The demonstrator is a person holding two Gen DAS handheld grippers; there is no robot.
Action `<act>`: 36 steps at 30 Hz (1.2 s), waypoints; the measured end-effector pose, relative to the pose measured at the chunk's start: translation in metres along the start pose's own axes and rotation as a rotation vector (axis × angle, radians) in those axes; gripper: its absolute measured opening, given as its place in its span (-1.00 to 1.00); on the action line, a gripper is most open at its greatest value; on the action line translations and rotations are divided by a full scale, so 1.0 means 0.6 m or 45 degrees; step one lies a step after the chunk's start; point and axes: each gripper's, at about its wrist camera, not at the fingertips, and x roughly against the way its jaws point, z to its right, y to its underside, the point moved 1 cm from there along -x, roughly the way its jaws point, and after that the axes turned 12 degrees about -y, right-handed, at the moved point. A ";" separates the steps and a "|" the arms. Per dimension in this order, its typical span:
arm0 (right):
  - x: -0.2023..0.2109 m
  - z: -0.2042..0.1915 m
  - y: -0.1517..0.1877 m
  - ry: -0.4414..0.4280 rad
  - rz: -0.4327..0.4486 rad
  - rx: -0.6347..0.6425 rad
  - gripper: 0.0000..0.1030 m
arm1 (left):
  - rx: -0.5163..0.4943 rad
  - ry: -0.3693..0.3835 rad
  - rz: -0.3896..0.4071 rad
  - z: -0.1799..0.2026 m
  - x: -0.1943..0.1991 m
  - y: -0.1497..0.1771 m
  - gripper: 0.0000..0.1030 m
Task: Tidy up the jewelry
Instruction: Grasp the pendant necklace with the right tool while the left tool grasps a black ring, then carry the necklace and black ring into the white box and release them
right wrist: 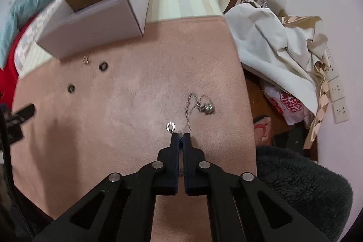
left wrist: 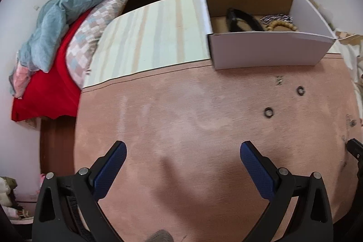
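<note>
My right gripper (right wrist: 180, 134) is shut on the end of a silver chain necklace (right wrist: 192, 103) whose pendant (right wrist: 208, 108) lies on the pink rug (right wrist: 127, 110); a small silver ring clasp (right wrist: 170, 126) sits at the fingertips. Two dark rings (right wrist: 103, 66) (right wrist: 71, 88) and a small silver piece (right wrist: 86, 59) lie near the white cardboard box (right wrist: 95, 22). In the left wrist view my left gripper (left wrist: 183, 150) is open and empty above the rug (left wrist: 181, 106); the box (left wrist: 267, 51) holds a black item (left wrist: 242, 19) and bead bracelets (left wrist: 280, 23). The rings (left wrist: 268, 112) (left wrist: 300, 90) lie in front of it.
A bed with red, checked and teal bedding (left wrist: 68, 33) stands at the left. A striped mat (left wrist: 154, 37) lies beyond the rug. A pile of cream cloth and bags (right wrist: 279, 47) lies to the right, beside a dark fuzzy cushion (right wrist: 304, 192).
</note>
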 end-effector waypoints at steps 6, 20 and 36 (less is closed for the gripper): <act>0.048 0.006 -0.023 -0.102 0.108 -0.079 -0.95 | 0.009 0.227 -0.023 0.044 -0.008 -0.021 0.97; 0.029 0.033 -0.030 -0.089 0.059 -0.130 -0.95 | -0.076 0.334 -0.018 0.124 -0.019 -0.049 -0.81; 0.135 0.003 -0.057 -0.276 0.192 -0.147 -0.95 | 0.014 0.493 0.093 0.029 0.078 -0.063 -0.81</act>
